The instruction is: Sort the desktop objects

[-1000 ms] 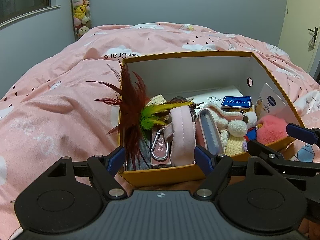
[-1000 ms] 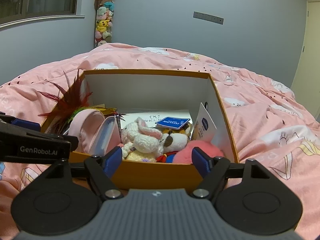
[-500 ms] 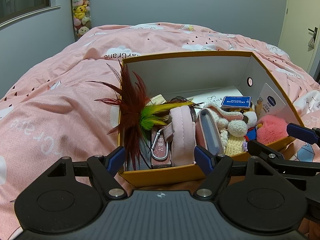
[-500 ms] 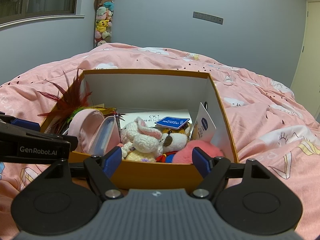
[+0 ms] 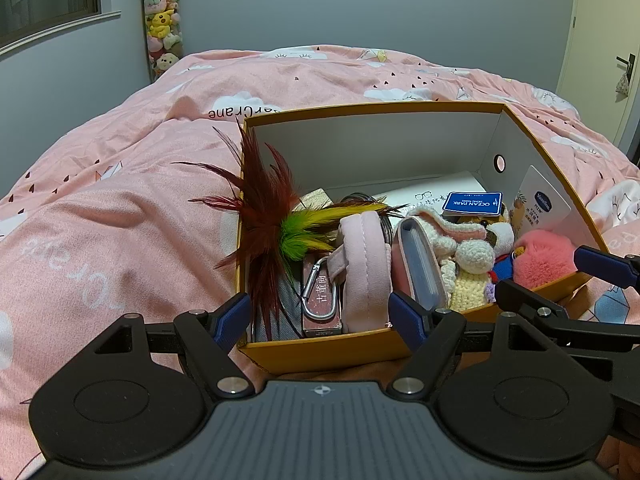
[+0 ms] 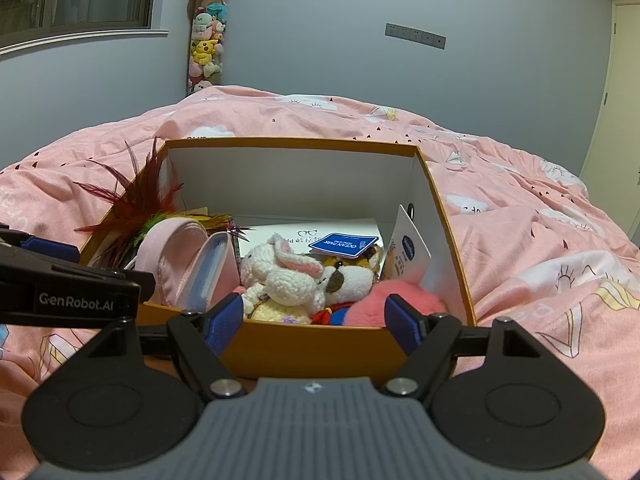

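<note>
Nothing is moving since earlier: left gripper (image 5: 320, 316) and right gripper (image 6: 314, 320) are hovering wide open, empty, before the orange box (image 6: 304, 350). The crocheted bunny (image 6: 286, 276) is lying inside; soft and light, probably best pinched around its body.

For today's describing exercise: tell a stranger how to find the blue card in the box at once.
Start at the orange box on the pink bedspread. Look toward its right half, where the soft toys are heaped. The blue card lies flat on top of the brown plush, beside the white crocheted rabbit; it is the only flat, dark-blue rectangle with white print.
</note>
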Motion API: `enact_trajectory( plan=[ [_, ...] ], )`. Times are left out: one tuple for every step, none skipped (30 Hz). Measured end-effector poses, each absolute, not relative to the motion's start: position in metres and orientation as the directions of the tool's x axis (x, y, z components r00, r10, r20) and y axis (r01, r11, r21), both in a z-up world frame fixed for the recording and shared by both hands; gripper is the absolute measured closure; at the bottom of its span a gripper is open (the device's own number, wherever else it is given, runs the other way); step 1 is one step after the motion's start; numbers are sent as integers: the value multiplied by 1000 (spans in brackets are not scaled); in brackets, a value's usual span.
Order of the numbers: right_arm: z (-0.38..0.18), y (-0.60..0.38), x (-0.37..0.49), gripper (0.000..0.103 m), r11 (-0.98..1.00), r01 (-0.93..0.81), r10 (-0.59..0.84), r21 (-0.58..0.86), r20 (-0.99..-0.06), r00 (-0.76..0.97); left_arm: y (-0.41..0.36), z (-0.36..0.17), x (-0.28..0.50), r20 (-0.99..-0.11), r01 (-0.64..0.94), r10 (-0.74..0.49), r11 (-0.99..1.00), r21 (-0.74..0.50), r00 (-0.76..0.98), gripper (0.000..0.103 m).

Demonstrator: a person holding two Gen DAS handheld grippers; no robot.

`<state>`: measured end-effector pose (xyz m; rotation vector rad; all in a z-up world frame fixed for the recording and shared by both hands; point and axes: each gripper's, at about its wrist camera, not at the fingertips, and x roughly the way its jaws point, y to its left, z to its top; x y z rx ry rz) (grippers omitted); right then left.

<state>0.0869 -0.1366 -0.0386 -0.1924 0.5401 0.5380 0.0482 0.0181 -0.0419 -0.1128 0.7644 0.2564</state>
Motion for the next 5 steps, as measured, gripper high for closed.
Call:
enact_trajectory(
  plan=[
    [-39, -137, 87, 24, 845, -534, 435, -35, -535, 724, 18, -42, 48, -696, -270, 188, 963, -8, 693, 14],
    [-39, -137, 87, 24, 845, -534, 435, -35, -535, 724, 18, -42, 48, -696, -270, 188, 963, -8, 693, 14],
    [-39, -137, 87, 24, 845, -534, 435, -35, -535, 724, 18, -42, 48, -696, -270, 188, 963, -8, 692, 14],
    [-39, -137, 87, 24, 845, -534, 435, -35, -535, 724, 18, -42, 48, -696, -270, 188, 963, -8, 692, 14],
    [-39, -137, 87, 24, 845, -534, 435, -35, -535, 724, 18, -42, 48, -696, -270, 188, 963, -8, 692, 14]
  ],
)
